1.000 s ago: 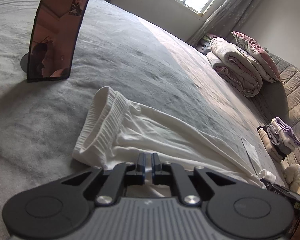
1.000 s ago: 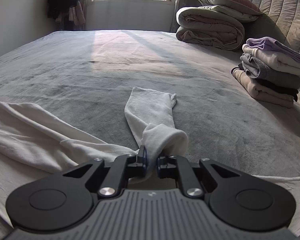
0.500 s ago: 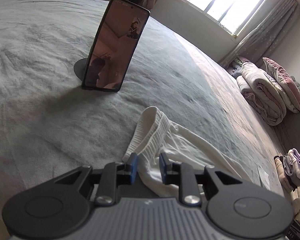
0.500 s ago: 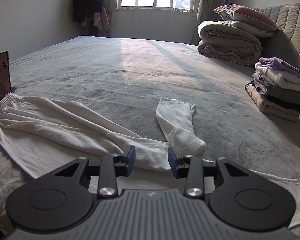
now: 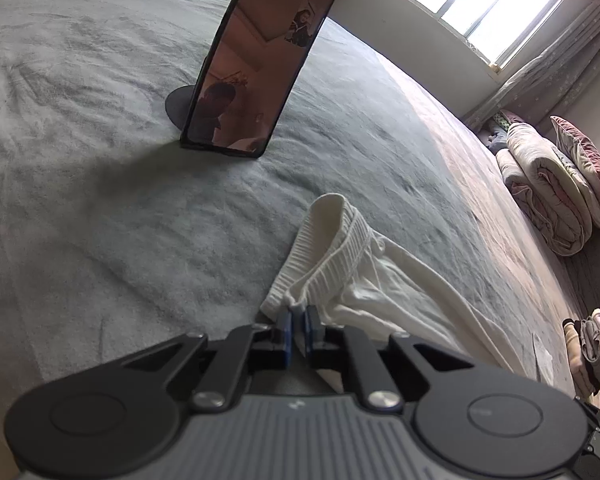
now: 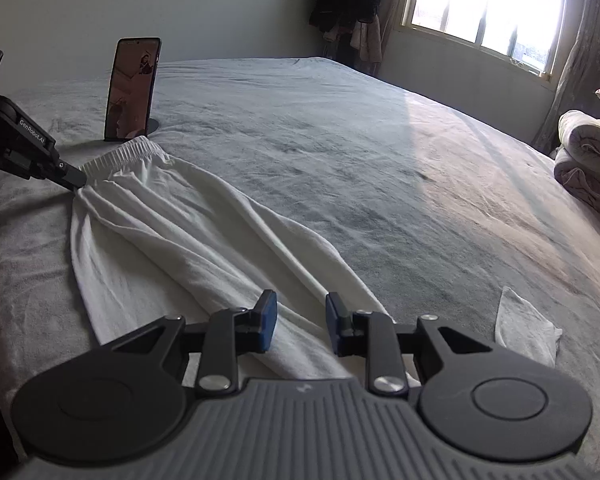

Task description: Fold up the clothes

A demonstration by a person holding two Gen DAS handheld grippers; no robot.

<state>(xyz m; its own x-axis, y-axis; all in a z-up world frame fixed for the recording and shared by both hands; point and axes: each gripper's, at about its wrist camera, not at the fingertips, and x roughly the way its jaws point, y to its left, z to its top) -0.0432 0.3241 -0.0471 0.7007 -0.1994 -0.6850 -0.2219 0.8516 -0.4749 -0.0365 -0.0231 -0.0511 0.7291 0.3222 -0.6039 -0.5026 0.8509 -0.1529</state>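
I see the grey bed [image 6: 300, 128] with white trousers [image 6: 188, 236] spread along its near edge. A phone [image 5: 256, 60] stands behind the waistband. My left tongs [image 5: 298, 330] pinch the waistband corner; my right tongs [image 6: 300, 322] hover spread over a leg.

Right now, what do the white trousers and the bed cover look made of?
White trousers: soft matte woven or knit cloth, probably cotton; they crease loosely, and the waistband is ribbed elastic. The left tongs pinch its corner. Bed cover: grey plush, fleece-like; the nap shows brushed streaks, no sheen.
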